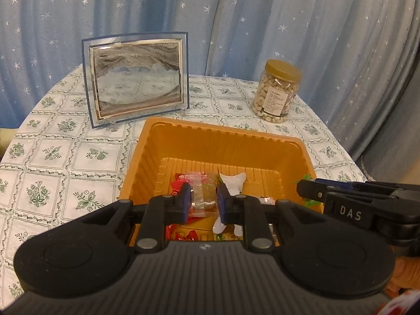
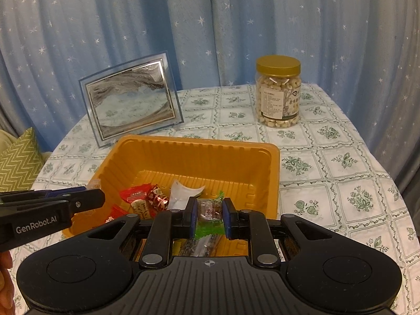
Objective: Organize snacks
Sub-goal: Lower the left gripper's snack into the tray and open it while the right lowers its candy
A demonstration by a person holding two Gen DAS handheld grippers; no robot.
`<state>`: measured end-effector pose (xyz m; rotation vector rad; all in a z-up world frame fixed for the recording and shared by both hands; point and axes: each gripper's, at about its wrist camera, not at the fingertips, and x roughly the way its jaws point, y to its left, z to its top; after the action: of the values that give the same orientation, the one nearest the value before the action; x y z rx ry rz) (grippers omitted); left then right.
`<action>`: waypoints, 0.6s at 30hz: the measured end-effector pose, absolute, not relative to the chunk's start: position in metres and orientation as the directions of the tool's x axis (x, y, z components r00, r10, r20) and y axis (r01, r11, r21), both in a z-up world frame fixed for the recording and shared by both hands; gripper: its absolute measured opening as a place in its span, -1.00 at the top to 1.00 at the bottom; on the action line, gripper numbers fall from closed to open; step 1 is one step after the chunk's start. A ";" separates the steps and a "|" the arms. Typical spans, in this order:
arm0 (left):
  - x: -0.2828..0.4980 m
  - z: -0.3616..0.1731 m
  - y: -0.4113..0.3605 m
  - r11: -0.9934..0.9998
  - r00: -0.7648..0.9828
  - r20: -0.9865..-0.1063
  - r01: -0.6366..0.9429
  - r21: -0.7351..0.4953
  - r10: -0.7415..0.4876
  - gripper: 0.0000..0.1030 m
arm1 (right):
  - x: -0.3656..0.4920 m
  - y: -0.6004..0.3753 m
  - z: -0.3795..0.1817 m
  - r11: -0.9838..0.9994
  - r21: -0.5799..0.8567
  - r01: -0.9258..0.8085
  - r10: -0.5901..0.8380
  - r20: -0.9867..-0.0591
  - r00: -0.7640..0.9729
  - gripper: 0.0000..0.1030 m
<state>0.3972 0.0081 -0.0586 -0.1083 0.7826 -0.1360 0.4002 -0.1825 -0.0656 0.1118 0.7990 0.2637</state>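
The left gripper [image 2: 101, 199], seen side-on from the right wrist camera, carries white lettering "GenRobot.AI"; the right gripper [image 1: 299, 185], seen from the left wrist camera, reads "DAS". The peanut jar [image 2: 278, 92] with a gold lid has a printed label too small to read.

On the floral tablecloth [image 2: 341, 162], left to right, stand a sand-art picture frame [image 1: 136, 78], an orange plastic tray [image 1: 223, 141] in front of it, and the jar at the back right. The tray holds red-wrapped candies [image 2: 136, 195], a white wrapper [image 2: 181, 191] and other small packets.

The left gripper's jaws are clamped on a clear-wrapped snack [image 1: 203, 197], held above the tray's near left part. The right gripper's jaws pinch a green-wrapped snack [image 2: 210, 215] between the blue pads [image 2: 193, 216], over the tray's near right edge.
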 end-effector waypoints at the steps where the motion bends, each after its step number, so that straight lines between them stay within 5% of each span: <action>1: 0.398 -0.060 0.007 0.986 0.699 -0.697 0.083 -0.145 -0.161 0.62 | 0.401 -0.183 -0.067 0.961 0.199 -0.190 0.275 -0.693 0.666 0.61; 18: 0.409 -0.067 -0.003 0.986 0.700 -0.696 0.091 -0.136 -0.161 0.57 | 0.404 -0.186 -0.069 0.961 0.204 -0.184 0.275 -0.688 0.672 0.61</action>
<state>0.4092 -0.0029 -0.0667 -0.0940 0.7830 -0.1404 0.4036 -0.1855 -0.0689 0.1213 0.7936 0.2593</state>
